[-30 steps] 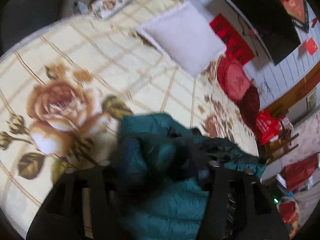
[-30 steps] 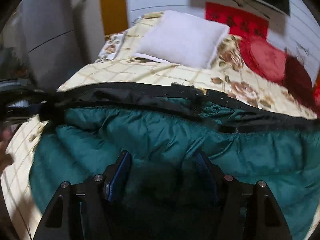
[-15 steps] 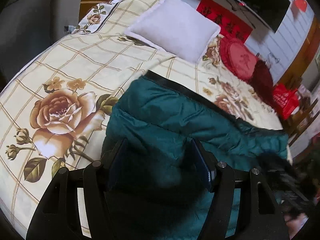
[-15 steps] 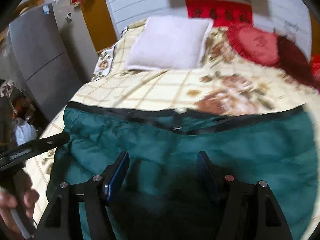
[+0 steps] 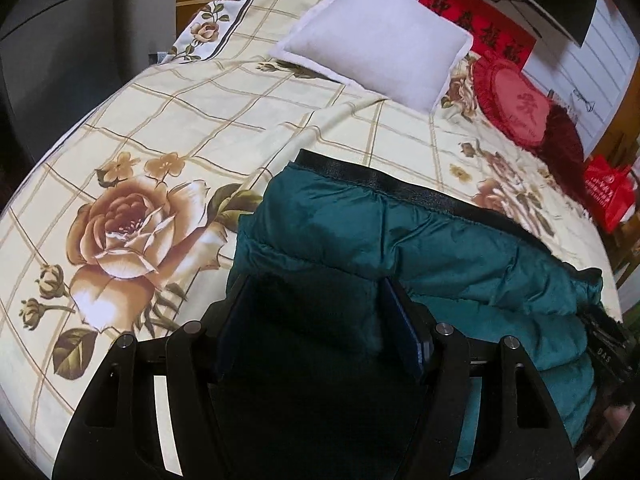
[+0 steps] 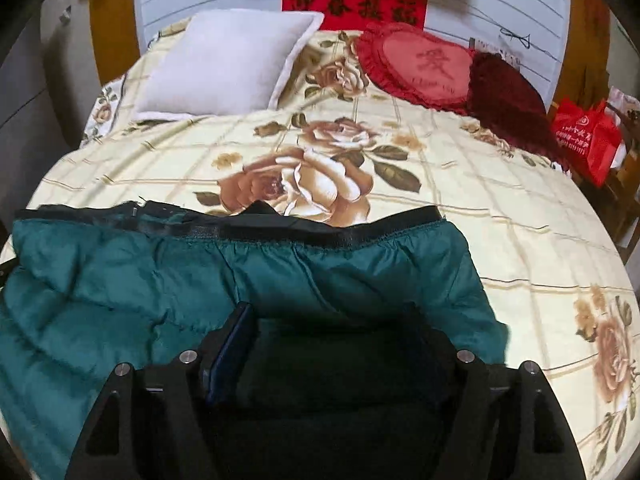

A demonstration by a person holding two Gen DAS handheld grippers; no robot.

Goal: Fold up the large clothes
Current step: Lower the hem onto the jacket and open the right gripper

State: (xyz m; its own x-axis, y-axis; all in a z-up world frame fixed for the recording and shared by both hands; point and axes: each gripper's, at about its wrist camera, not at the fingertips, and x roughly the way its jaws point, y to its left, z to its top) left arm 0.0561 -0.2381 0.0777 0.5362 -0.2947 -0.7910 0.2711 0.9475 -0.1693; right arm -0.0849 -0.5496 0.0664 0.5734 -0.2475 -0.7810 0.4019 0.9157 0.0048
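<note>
A dark green puffy jacket [image 5: 440, 248] with a black hem band lies flat on the floral bed sheet [image 5: 160, 128]. My left gripper [image 5: 316, 292] is above the jacket's left part; its jaws stand wide apart with green fabric between them. In the right wrist view the same jacket [image 6: 200, 272] spreads across the near side of the bed. My right gripper [image 6: 336, 316] is above the jacket's right part, its jaws wide apart with fabric between them. Whether the pads touch the fabric is hidden in shadow.
A white pillow [image 6: 228, 60], a red heart cushion [image 6: 420, 64] and a dark red cushion [image 6: 508, 96] sit at the head of the bed. A red bag [image 6: 588, 140] stands off the bed's right side. A grey cabinet [image 5: 60, 40] is left.
The jacket went from held up and bunched to lying spread flat on the bed. Both grippers opened and let it go, and pulled back toward the near edge.
</note>
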